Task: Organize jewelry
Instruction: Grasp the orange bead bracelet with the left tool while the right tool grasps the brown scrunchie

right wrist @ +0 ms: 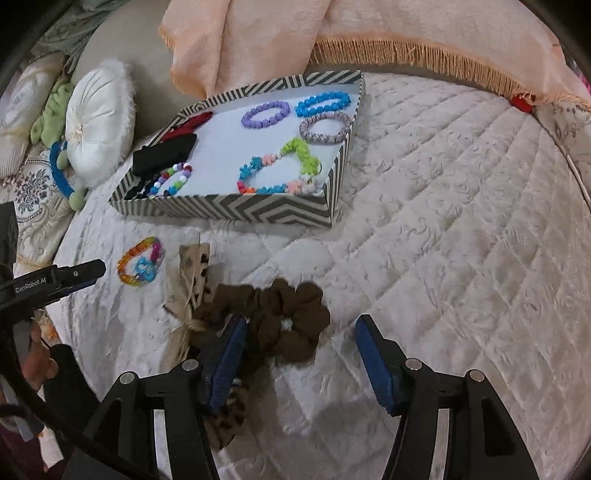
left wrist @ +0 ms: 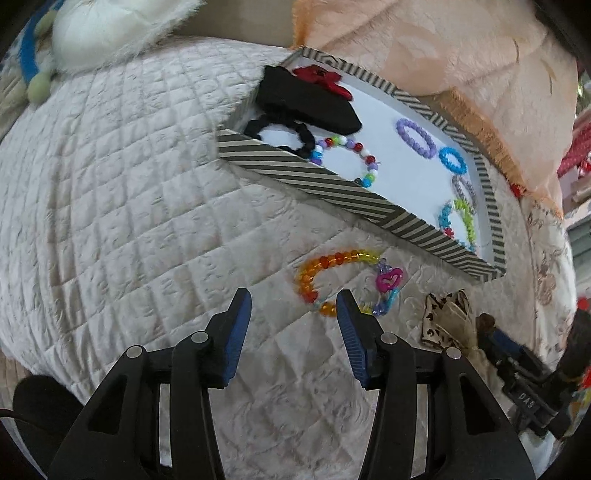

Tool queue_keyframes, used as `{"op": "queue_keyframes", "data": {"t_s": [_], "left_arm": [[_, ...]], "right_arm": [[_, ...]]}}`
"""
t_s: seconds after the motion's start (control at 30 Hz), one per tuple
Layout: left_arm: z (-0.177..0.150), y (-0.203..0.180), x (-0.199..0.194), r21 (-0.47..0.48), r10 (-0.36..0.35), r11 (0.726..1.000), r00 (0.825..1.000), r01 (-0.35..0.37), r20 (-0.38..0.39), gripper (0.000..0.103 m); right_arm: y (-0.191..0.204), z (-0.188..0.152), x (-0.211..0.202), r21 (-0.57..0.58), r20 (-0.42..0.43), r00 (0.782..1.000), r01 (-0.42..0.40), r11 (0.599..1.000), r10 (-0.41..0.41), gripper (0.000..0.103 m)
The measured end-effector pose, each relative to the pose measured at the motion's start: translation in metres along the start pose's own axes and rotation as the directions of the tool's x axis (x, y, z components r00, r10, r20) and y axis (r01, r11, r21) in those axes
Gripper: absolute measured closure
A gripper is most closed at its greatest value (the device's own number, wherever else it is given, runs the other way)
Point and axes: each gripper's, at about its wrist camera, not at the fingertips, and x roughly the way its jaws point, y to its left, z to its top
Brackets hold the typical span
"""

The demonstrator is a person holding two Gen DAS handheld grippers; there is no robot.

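Orange-yellow bead bracelet (left wrist: pixel 341 282) with a pink heart charm (left wrist: pixel 388 279) and blue chain links lies flat on the quilted cream bedspread (left wrist: pixel 129 206), just in front of the striped box (left wrist: pixel 332 186), outside it. In the left wrist view its loop is stretched into an oval whose long axis runs roughly left-right, charm end to the right. Left gripper (left wrist: pixel 294 304) hangs just short of the bracelet, jaws spread, nothing between the blue pads (left wrist: pixel 236 332); the right pad's tip overlaps the bracelet's near edge in the picture, contact unclear.

Brown scrunchie (right wrist: pixel 273 317) lies on the bedspread nearer the camera in the right wrist view, bunched, stretched left-right. Right gripper (right wrist: pixel 301 325) is over it with jaws apart: the left pad (right wrist: pixel 227 354) sits at the scrunchie's left part, the right pad is clear of it on bare quilt. No grip visible. A leopard-print fabric piece (right wrist: pixel 192 269) lies touching the scrunchie's left side, between it and the bracelet.

The box is shallow, chevron-striped walls, white floor. Inside: purple bead bracelet (right wrist: pixel 266 114), blue bead bracelet (right wrist: pixel 323 101), grey coil band (right wrist: pixel 325 129), a mixed blue-green-pink bead strand (right wrist: pixel 280 170), multicolour bead bracelet (right wrist: pixel 171 182), black item (right wrist: pixel 164 155), red bow (left wrist: pixel 328 79).

Beyond the box: peach fringed fabric (right wrist: pixel 369 33). Left of it: white round cushion (right wrist: pixel 98 122).
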Motion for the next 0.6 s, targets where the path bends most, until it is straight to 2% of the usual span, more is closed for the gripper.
{"op": "queue_keyframes", "data": {"t_s": [0.13, 0.17, 0.23, 0.3, 0.33, 0.4, 0.43, 0.47, 0.5, 0.53, 0.6], "left_arm": [[0.006, -0.003, 0.009, 0.023, 0.047, 0.999, 0.999, -0.047, 0.014, 0.055], [0.007, -0.003, 0.011, 0.022, 0.053, 0.998, 0.998, -0.054, 0.014, 0.055], [0.010, -0.002, 0.019, 0.019, 0.057, 0.998, 0.998, -0.057, -0.006, 0.055], [0.010, -0.004, 0.026, 0.023, 0.053, 0.998, 0.998, -0.052, -0.028, 0.055], [0.010, -0.005, 0.027, 0.032, 0.062, 0.998, 0.998, -0.061, -0.024, 0.055], [0.010, -0.008, 0.029, 0.048, 0.065, 0.997, 0.998, -0.065, -0.009, 0.055], [0.009, -0.009, 0.029, 0.048, 0.060, 0.997, 0.998, -0.060, -0.005, 0.056], [0.010, -0.010, 0.029, 0.044, 0.049, 0.998, 0.999, -0.049, 0.003, 0.061], [0.011, -0.010, 0.030, 0.041, 0.034, 0.999, 0.999, -0.035, 0.006, 0.085], [0.012, -0.012, 0.031, 0.044, 0.030, 0.999, 1.000, -0.030, 0.001, 0.091], [0.013, -0.014, 0.031, 0.059, 0.004, 0.998, 1.000, -0.003, -0.002, 0.095]], "right_arm": [[0.011, 0.003, 0.001, -0.037, 0.005, 0.999, -0.037, 0.999, 0.037, 0.044], [0.018, 0.002, 0.005, -0.094, 0.001, 1.000, -0.012, 0.996, 0.012, 0.044], [0.023, 0.000, 0.010, -0.138, 0.016, 0.999, 0.033, 0.990, -0.032, 0.046], [0.018, -0.001, 0.008, -0.112, 0.039, 0.999, 0.016, 0.994, -0.012, 0.058], [0.015, -0.002, 0.007, -0.104, 0.046, 0.999, 0.002, 0.995, 0.003, 0.060], [0.012, -0.004, 0.004, -0.108, 0.051, 0.999, -0.013, 0.994, 0.019, 0.075], [0.012, -0.004, 0.002, -0.114, 0.053, 0.998, -0.017, 0.993, 0.023, 0.078], [0.011, -0.005, -0.002, -0.113, 0.052, 0.998, -0.037, 0.993, 0.043, 0.083], [0.011, -0.006, -0.004, -0.108, 0.054, 0.997, -0.049, 0.993, 0.055, 0.085], [0.010, -0.006, -0.009, -0.104, 0.063, 0.996, -0.057, 0.993, 0.063, 0.086], [0.011, -0.006, -0.018, -0.106, 0.081, 0.994, -0.062, 0.992, 0.071, 0.086]]}}
